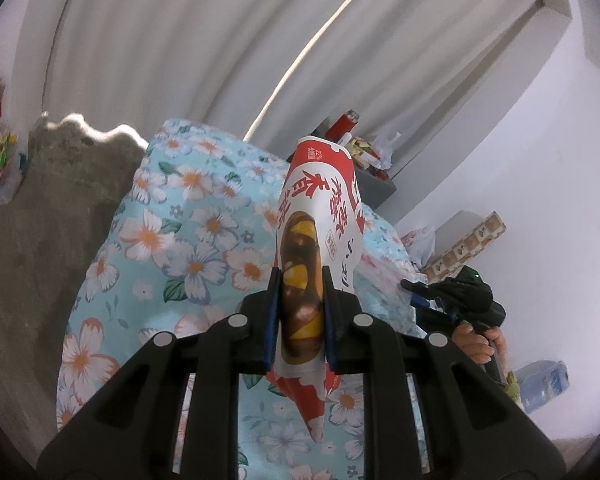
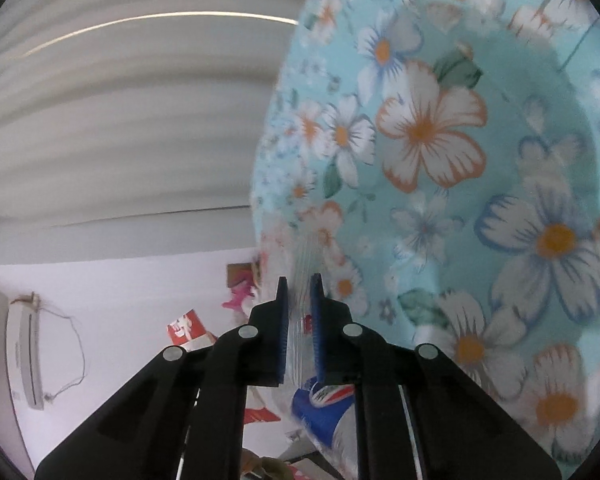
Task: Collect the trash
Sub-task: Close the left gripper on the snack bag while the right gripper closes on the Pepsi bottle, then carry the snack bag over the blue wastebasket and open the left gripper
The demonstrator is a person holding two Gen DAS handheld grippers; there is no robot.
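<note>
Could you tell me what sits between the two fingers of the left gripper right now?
A red-and-white snack wrapper, pinched by the left gripper above the floral bedsheet, as the left wrist view shows.

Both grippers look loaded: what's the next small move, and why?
Probably carry the wrapper clamped in the left gripper toward the right gripper, which pinches a clear plastic bag with blue and red packaging inside. No bin shows above the floral bedding, so that bag is likely the collection point; its opening isn't visible.
</note>
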